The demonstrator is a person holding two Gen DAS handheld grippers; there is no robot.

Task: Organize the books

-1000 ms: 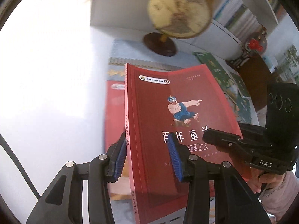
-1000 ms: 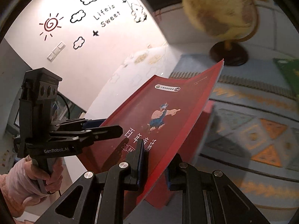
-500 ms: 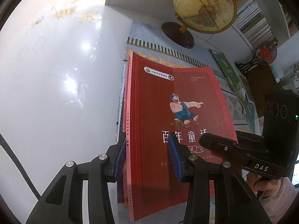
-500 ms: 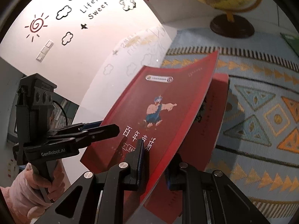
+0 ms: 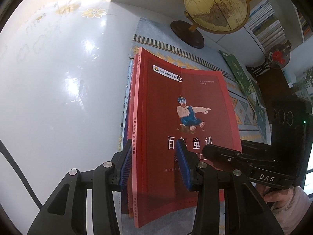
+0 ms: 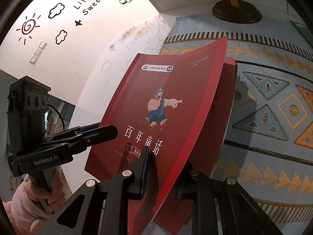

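Note:
A red book (image 5: 185,101) with a cartoon figure on its cover lies slanted over a stack on the rug. My left gripper (image 5: 154,156) is shut on its spine side near the bottom; the blue pads (image 5: 125,166) sit on either side of the book. My right gripper (image 6: 163,174) holds the opposite page edge, which bows upward. Its jaws are opening, with the book's edge still between them and one pad (image 6: 145,164) on the cover. Each gripper shows in the other's view: the right gripper (image 5: 221,151), the left gripper (image 6: 109,131). Below lie another red book (image 6: 223,101) and a blue book (image 5: 126,105).
The stack rests on a patterned blue rug (image 6: 264,98) beside a glossy white floor (image 5: 58,78). A globe (image 5: 215,5) stands at the rug's far end. Green books (image 5: 238,74) lie to the right, near a bookshelf (image 5: 270,29). A wall with stickers (image 6: 58,19) is on the left.
Both grippers have come down with the red book, which now lies close over the stack. The globe has shifted up and away in both views.

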